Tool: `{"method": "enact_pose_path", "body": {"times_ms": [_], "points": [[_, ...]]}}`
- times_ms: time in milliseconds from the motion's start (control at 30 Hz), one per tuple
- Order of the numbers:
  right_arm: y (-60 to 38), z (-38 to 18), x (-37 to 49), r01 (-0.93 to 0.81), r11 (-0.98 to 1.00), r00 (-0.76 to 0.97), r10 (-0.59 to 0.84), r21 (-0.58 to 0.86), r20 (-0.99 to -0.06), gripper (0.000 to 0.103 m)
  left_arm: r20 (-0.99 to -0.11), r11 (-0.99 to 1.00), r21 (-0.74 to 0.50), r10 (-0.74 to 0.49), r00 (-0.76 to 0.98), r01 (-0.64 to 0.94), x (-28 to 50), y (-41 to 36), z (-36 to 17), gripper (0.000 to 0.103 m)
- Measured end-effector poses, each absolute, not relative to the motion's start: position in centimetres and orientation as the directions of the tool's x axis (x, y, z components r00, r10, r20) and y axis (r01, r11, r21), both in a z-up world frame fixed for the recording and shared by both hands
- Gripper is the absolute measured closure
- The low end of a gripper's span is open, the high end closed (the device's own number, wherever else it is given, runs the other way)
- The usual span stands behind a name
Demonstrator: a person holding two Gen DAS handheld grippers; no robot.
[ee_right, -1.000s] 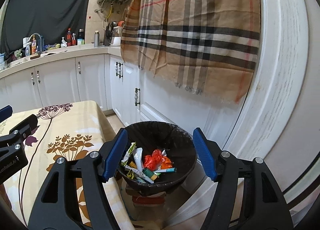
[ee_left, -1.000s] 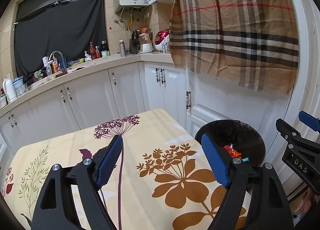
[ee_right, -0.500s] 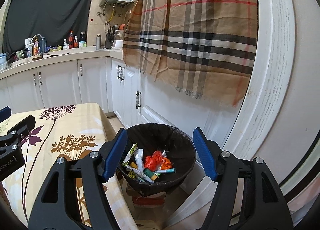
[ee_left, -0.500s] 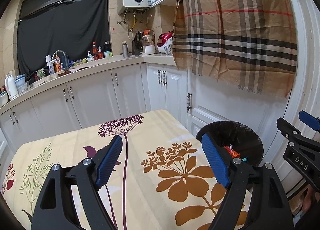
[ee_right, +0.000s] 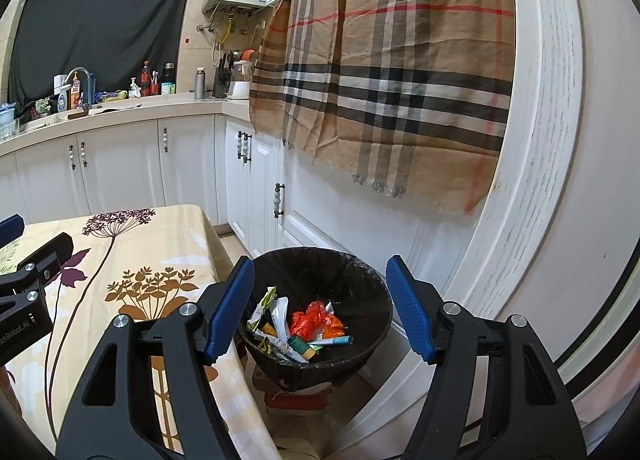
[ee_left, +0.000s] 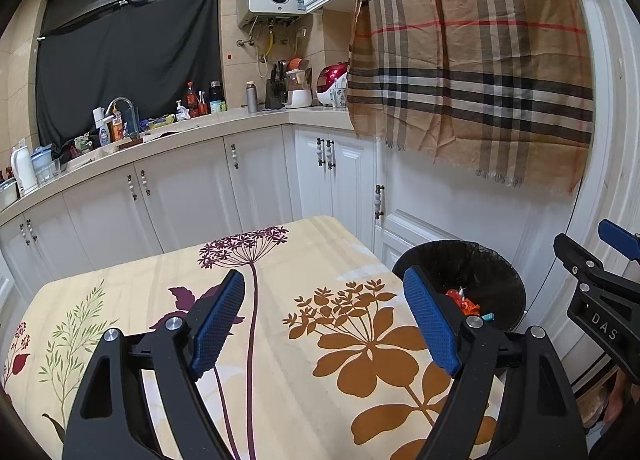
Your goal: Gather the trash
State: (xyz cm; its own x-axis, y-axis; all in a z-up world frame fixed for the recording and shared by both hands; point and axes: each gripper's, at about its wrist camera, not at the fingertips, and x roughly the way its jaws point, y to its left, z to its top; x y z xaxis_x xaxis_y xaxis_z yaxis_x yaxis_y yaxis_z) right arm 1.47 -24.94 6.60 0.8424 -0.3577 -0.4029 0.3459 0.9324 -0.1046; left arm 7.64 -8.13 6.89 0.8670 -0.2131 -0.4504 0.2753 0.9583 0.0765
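Note:
A round bin with a black liner [ee_right: 360, 272] stands on the floor beside the table's right edge. Inside it lie several wrappers [ee_right: 276, 316], an orange crumpled piece [ee_right: 314, 318] and a small tube. My right gripper [ee_right: 320, 304] hovers above the bin, open, with nothing between its blue pads. My left gripper [ee_left: 324, 320] is open over the flower-print tablecloth [ee_left: 280, 260], holding nothing. In the left wrist view the bin [ee_left: 480, 260] shows past the right pad, with the right gripper's body at the far right. No loose trash shows on the tablecloth.
White kitchen cabinets [ee_left: 192, 196] run along the back under a cluttered counter with a sink and bottles. A plaid cloth [ee_right: 392, 72] hangs over a white door [ee_right: 536, 180] behind the bin. A cardboard piece lies on the floor under the bin.
Both views shifted slightly, as if both grippers drew back or rose a little. Both grippers stay open and the bin's contents look the same.

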Motion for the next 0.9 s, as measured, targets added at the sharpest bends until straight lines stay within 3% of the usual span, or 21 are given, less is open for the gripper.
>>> {"method": "enact_pose_path", "body": {"times_ms": [900], "points": [[-24.9, 6.65, 1.43, 0.344, 0.933, 0.841, -0.357, -0.107, -0.406, 0.036, -0.452, 0.959, 0.072, -0.214, 0.866, 0.274, 7.38, -7.94, 6.81, 0.024]]}}
